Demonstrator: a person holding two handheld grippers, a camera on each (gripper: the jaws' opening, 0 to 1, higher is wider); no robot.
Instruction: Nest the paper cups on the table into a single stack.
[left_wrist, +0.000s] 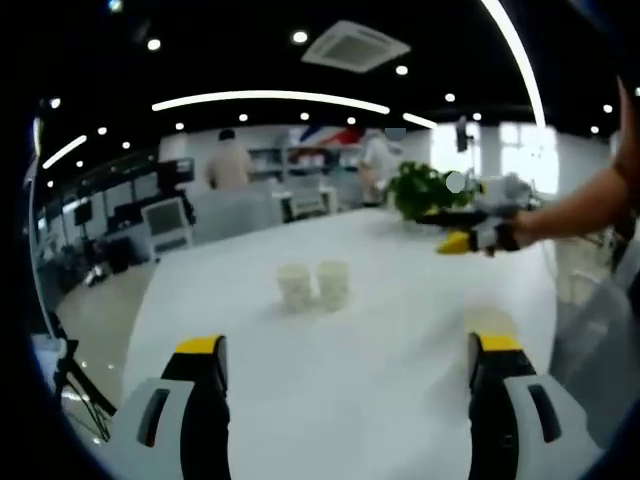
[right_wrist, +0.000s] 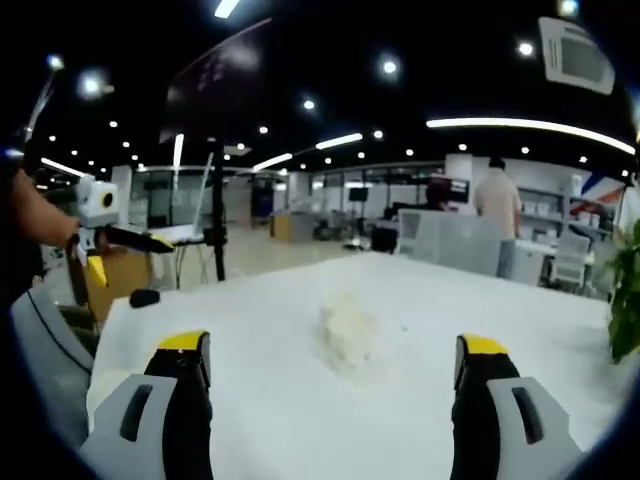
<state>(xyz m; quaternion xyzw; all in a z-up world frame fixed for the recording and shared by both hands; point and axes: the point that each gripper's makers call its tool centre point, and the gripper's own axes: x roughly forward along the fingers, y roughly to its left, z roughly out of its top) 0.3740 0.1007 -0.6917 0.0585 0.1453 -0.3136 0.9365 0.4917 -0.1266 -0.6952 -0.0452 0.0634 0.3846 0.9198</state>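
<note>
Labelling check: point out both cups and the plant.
Left cup (left_wrist: 295, 285), left gripper view, side wall.
Right cup (left_wrist: 333, 283), left gripper view, side wall.
Plant (left_wrist: 425, 188), left gripper view, leaves.

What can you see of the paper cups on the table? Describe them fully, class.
Two paper cups stand upright side by side on the white table, close together, perhaps touching. They look off-white, short and tapered. Nothing grips them: both jaws of the left gripper stand wide apart, short of them. In the right gripper view they blur into one pale shape.
</note>
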